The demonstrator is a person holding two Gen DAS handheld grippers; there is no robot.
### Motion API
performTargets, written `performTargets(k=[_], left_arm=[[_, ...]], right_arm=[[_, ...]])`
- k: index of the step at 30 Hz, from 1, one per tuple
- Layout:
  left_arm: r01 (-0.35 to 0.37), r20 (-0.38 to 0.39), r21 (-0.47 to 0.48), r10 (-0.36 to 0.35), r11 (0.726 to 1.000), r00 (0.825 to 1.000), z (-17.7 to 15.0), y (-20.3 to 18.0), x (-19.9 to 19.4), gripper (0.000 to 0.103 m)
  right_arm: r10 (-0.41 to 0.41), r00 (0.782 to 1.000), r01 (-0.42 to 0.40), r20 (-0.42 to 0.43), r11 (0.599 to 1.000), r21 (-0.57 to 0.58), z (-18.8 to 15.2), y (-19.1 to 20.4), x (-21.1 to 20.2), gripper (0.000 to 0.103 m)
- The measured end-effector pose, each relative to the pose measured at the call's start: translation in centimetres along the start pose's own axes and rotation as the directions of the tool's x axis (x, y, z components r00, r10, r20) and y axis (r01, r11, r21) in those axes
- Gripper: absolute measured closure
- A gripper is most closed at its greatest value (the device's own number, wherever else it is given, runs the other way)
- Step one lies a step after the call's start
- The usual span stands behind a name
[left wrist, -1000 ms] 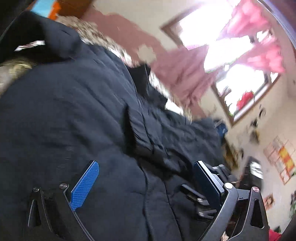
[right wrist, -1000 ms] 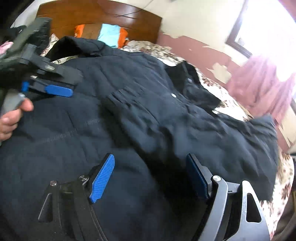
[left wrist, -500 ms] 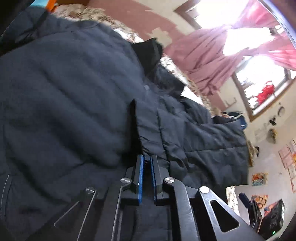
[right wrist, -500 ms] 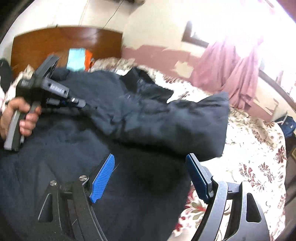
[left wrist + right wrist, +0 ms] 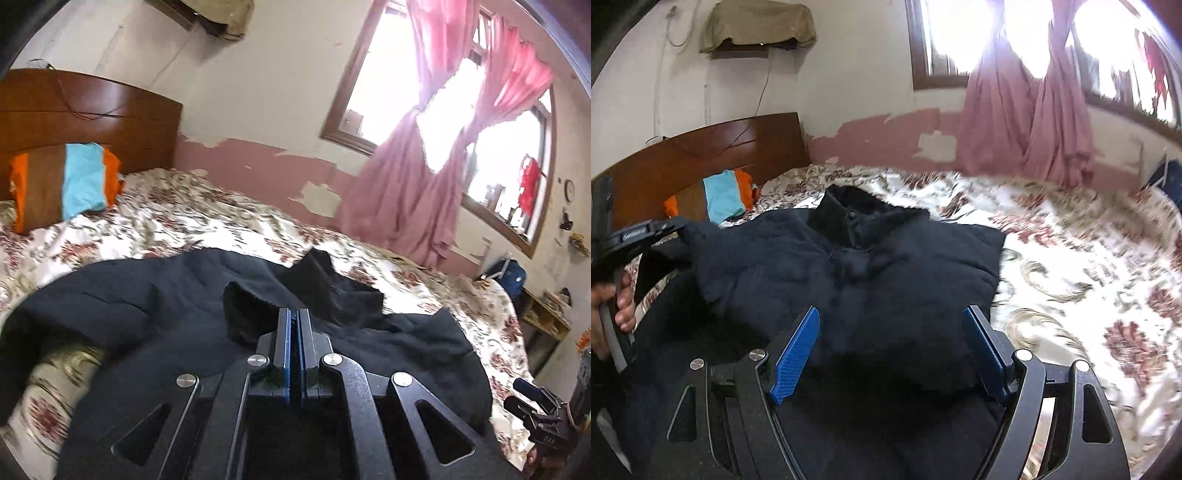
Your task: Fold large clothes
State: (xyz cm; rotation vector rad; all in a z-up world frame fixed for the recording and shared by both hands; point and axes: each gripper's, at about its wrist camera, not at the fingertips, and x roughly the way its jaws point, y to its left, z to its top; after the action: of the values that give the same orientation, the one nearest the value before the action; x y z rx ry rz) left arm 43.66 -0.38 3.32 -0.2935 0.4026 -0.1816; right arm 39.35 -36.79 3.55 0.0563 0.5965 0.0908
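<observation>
A large dark navy padded jacket [image 5: 147,306] lies spread on a floral bedsheet [image 5: 184,214]. My left gripper [image 5: 294,314] is shut on a fold of the jacket's edge and holds it raised above the bed. In the right wrist view the jacket [image 5: 886,258] shows its collar [image 5: 857,214] at the far end, and the left gripper [image 5: 670,227] pinches the fabric at the left, gripped by a hand [image 5: 613,306]. My right gripper [image 5: 892,312] hangs open just over the jacket's near part, its blue pads apart with dark fabric below them.
A wooden headboard [image 5: 74,110] and a striped orange, brown and blue pillow [image 5: 62,184] stand at the bed's head. Pink curtains [image 5: 424,184] hang at the windows on the far wall. Bare floral sheet [image 5: 1071,277] lies to the right of the jacket.
My left gripper went from wide open to shut on the jacket's edge, then rose with the fabric. The right gripper swung toward the jacket's right side, still open.
</observation>
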Motion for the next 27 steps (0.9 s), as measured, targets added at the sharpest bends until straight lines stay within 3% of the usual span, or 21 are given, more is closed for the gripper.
performTargets(k=[2, 5, 6, 10, 11, 14, 16, 21, 23, 25, 26, 27], left_arm=[[-0.032, -0.007, 0.002, 0.032, 0.999, 0.999, 0.3, 1.1, 0.3, 0.1], [-0.065, -0.043, 0.011, 0.066, 0.998, 0.997, -0.3, 2.2, 1.3, 0.1], [-0.085, -0.049, 0.023, 0.086, 0.996, 0.995, -0.6, 2.4, 1.6, 0.1], [-0.15, -0.101, 0.076, 0.158, 0.986, 0.982, -2.0, 3.2, 2.6, 0.1], [-0.165, -0.109, 0.088, 0.174, 0.982, 0.979, -2.5, 3.5, 2.7, 0.1], [-0.187, -0.147, 0.09, 0.199, 0.978, 0.969, -3.3, 4.4, 3.0, 0.1], [-0.185, -0.182, 0.059, 0.193, 0.981, 0.964, -3.9, 5.2, 3.1, 0.099], [-0.075, -0.18, -0.104, 0.055, 0.992, 0.982, -4.7, 8.2, 1.3, 0.096], [-0.056, -0.18, -0.148, 0.029, 0.987, 0.983, -4.9, 9.1, 0.2, 0.079], [-0.049, -0.168, -0.2, 0.015, 0.979, 0.986, -5.3, 10.2, -1.2, 0.043], [-0.036, -0.14, -0.236, 0.003, 0.971, 0.99, -5.5, 11.0, -2.2, 0.03], [-0.023, -0.095, -0.281, -0.004, 0.959, 0.995, -5.7, 12.0, -3.5, 0.012]], right_arm=[[0.008, 0.999, -0.009, -0.032, 1.0, -0.002, 0.2, 0.5, 2.3, 0.031], [0.01, 0.994, -0.013, -0.112, 1.0, -0.026, 0.6, 1.9, 6.4, 0.046], [0.008, 0.989, -0.014, -0.149, 0.999, -0.043, 0.6, 2.3, 7.7, 0.046], [-0.037, 0.956, 0.005, -0.292, 0.994, -0.107, -0.4, 4.2, 12.3, 0.048], [-0.075, 0.939, 0.029, -0.336, 0.99, -0.141, -1.1, 4.7, 13.5, 0.048], [-0.141, 0.92, 0.066, -0.365, 0.975, -0.211, -2.1, 6.0, 14.8, 0.048], [-0.186, 0.913, 0.091, -0.364, 0.96, -0.263, -2.5, 6.9, 15.2, 0.048], [-0.202, 0.914, 0.1, -0.352, 0.953, -0.285, -2.5, 7.4, 15.0, 0.046], [-0.196, 0.92, 0.1, -0.339, 0.955, -0.28, -2.2, 7.3, 14.4, 0.043], [-0.18, 0.931, 0.094, -0.318, 0.959, -0.266, -1.5, 7.1, 13.5, 0.037], [-0.165, 0.938, 0.087, -0.304, 0.963, -0.254, -1.0, 7.3, 13.0, 0.035], [-0.151, 0.945, 0.078, -0.291, 0.966, -0.247, -0.6, 7.7, 12.4, 0.034]])
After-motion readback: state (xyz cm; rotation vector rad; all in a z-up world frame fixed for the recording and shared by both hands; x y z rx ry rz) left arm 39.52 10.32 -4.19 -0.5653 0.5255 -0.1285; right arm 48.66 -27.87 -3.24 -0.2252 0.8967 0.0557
